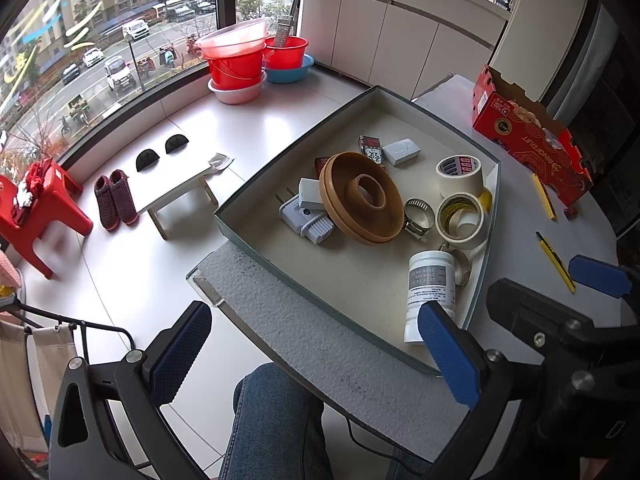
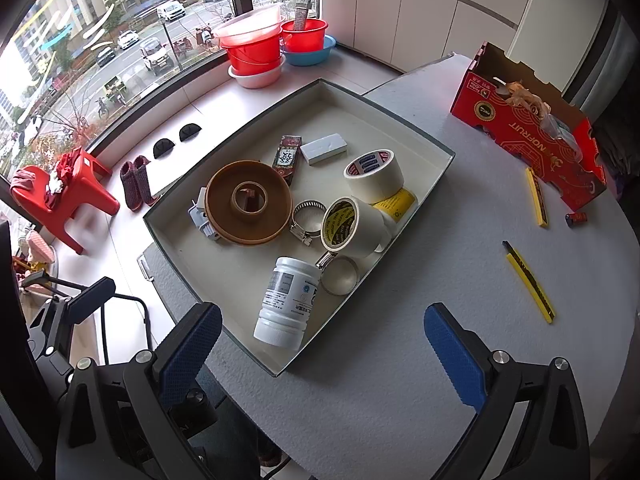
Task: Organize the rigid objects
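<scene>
Left gripper (image 1: 316, 356) frame: black, angular, with triangular cut-outs and round silver screws.
Left gripper fingers (image 1: 450, 356): blue pads with fine knurled texture on black backing.
Right gripper (image 2: 322, 354) frame: black, same build, silver screw heads beside each finger base.
Right gripper fingers (image 2: 456, 354): blue textured pads.
Cable (image 1: 372, 446): thin, black, below the left gripper.
Clothing: blue denim jeans (image 1: 276, 424).

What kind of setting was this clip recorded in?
Probably a home, likely an enclosed upper-floor balcony or sunroom. A curved window looks down on a street with cars, stacked plastic basins stand on the tiled sill, and slippers lie beside a red stool. The work table holds a shallow tray.
</scene>
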Motion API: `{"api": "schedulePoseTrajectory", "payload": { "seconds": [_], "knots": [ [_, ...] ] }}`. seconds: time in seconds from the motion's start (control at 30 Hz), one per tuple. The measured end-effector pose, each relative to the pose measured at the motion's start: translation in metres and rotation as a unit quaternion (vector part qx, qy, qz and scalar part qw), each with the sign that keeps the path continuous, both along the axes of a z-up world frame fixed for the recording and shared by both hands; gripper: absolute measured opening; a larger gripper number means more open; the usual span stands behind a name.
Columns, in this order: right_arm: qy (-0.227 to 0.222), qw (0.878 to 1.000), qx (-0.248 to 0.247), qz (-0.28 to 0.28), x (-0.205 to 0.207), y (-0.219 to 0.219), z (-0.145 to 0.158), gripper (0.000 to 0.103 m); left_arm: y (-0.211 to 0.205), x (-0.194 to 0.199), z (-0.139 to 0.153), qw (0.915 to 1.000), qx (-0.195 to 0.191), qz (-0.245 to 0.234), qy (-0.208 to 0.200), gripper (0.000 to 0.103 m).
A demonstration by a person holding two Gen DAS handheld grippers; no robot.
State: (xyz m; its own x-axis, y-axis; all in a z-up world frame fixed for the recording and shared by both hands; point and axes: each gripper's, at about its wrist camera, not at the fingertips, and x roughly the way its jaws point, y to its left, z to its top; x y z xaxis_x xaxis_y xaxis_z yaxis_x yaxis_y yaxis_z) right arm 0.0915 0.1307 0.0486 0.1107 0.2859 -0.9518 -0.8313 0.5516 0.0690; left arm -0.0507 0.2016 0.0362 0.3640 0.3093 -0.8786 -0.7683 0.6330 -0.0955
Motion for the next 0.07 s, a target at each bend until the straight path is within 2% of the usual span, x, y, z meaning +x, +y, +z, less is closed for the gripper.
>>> {"api": "schedulePoseTrajectory", "payload": {
  "seconds": [0.07],
  "knots": [
    [0.0, 1.0, 0.0, 0.0, -0.0004, 0.0002, -0.0003, 0.102, -0.0005, -0.0003, 0.001, 1.0, 0.004, -0.001, -0.001, 0.103]
  ]
}}
